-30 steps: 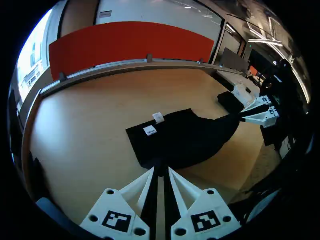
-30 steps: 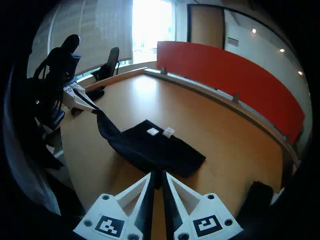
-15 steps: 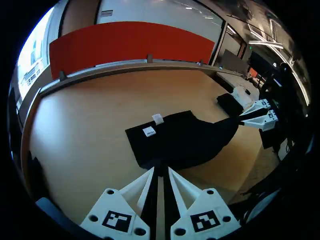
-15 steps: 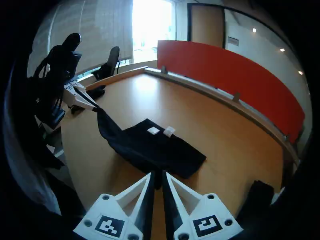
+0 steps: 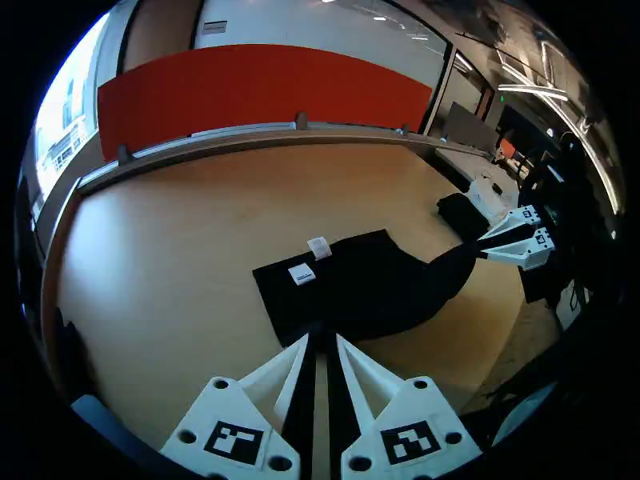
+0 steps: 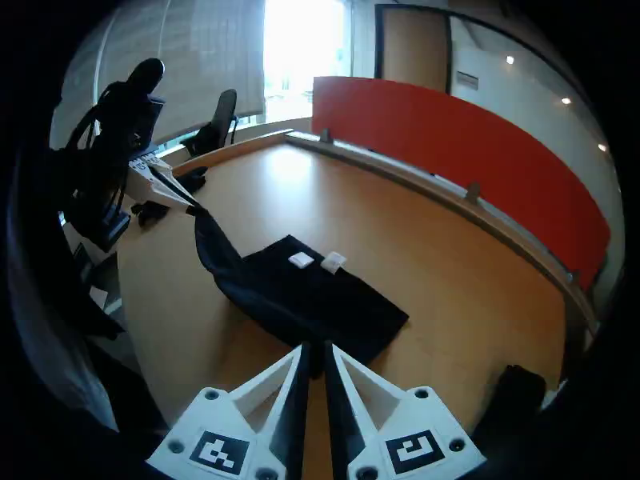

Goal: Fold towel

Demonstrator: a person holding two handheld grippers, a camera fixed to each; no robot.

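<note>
A black towel [image 5: 368, 280] is lying partly spread on a pale wooden table [image 5: 176, 240], with two small white labels [image 5: 302, 274] showing on its upper face, near the edge that faces a long red partition [image 5: 256, 88]. The left gripper [image 5: 322, 340] is pinching one near corner of the towel, its two white fingers pressed almost together with dark cloth between them. The right gripper [image 6: 314, 352] is clamping the other near corner in the same way. Seen across from each camera, the opposite gripper is holding its corner raised off the table, so the near edge is hanging between them in a slack, sagging curve while the far part is resting flat. The fold appears to be just beginning. To do it well, the two corners likely need drawing apart until the near edge is running taut and straight. Both should then be travelling level and together over the flat part, towards the edge beside the labels. Uneven height or pace would probably be leaving a skewed fold or bunching the cloth underneath.
</note>
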